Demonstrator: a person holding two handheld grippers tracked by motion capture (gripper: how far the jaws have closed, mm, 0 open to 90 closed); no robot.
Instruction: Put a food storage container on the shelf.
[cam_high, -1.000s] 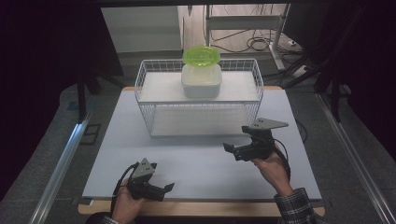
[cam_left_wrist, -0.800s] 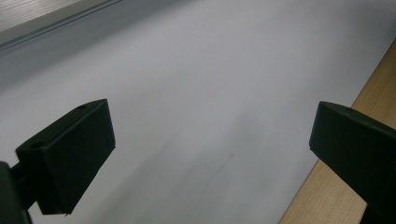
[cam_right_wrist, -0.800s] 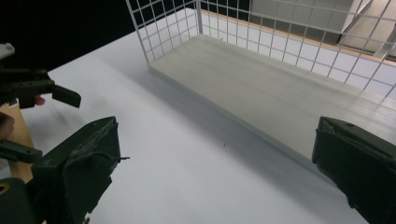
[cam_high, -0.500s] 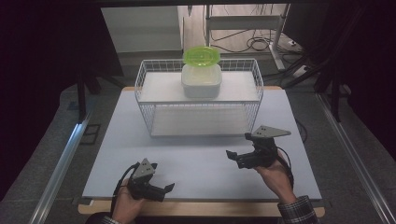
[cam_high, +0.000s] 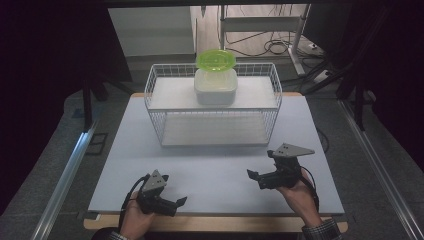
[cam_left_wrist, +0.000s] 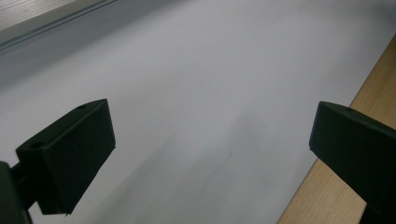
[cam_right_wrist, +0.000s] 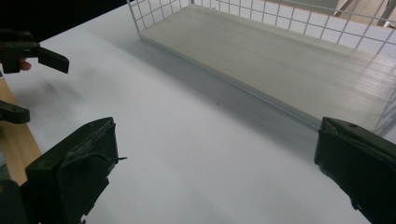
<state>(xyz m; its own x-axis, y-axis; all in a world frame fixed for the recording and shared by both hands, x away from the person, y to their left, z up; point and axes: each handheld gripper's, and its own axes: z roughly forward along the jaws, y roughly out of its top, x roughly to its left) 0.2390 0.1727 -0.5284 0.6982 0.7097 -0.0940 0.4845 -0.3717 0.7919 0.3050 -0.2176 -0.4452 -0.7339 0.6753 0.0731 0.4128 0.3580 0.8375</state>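
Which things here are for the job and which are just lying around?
For the job:
- left gripper, open, holding nothing
- right gripper, open, holding nothing
- white box with green lid
- wire shelf the box sits on

Just lying around:
- cables on the floor behind the table
- metal rail beside the table

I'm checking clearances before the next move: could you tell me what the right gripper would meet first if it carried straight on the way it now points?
Probably the left gripper: in the high view the right gripper, jaws open, points left across the bare white table mat, though depth is unclear.
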